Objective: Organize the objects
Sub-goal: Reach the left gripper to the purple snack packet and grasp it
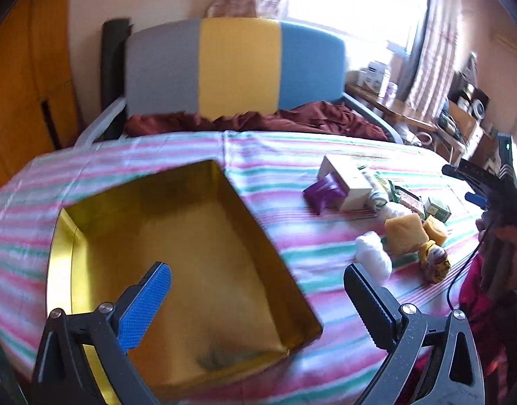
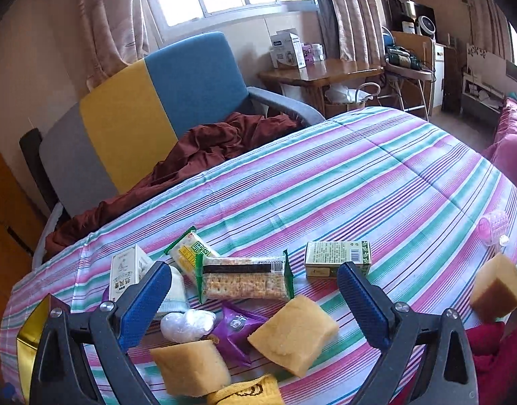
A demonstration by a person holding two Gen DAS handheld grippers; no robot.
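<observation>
Both sets of fingers stand fully apart with nothing between them; no grasp begun.

Left gripper (image 1: 258, 298) hangs tilted down over the open gold tin (image 1: 177, 256), which sits on the striped bedcover (image 1: 157, 148) to the left of the clutter. The tin looks nearly empty, only a faint smudge in its near corner, so I judge it the receiving container and I am keeping it in sight for drops.

Right gripper (image 2: 253, 295) points down at the pile: cracker packet (image 2: 246, 278) between the fingertips in view, green box (image 2: 337, 258) just beyond the right finger, white carton (image 2: 128, 271) behind the left one. Nearer lie the purple sachet (image 2: 236, 332), a clear wrapped bundle (image 2: 185, 325) and two sponge blocks (image 2: 293, 332); a third block (image 2: 494, 292) sits well apart at right. Wide opening suits the broad packet; I judge that the likely first pick.
</observation>
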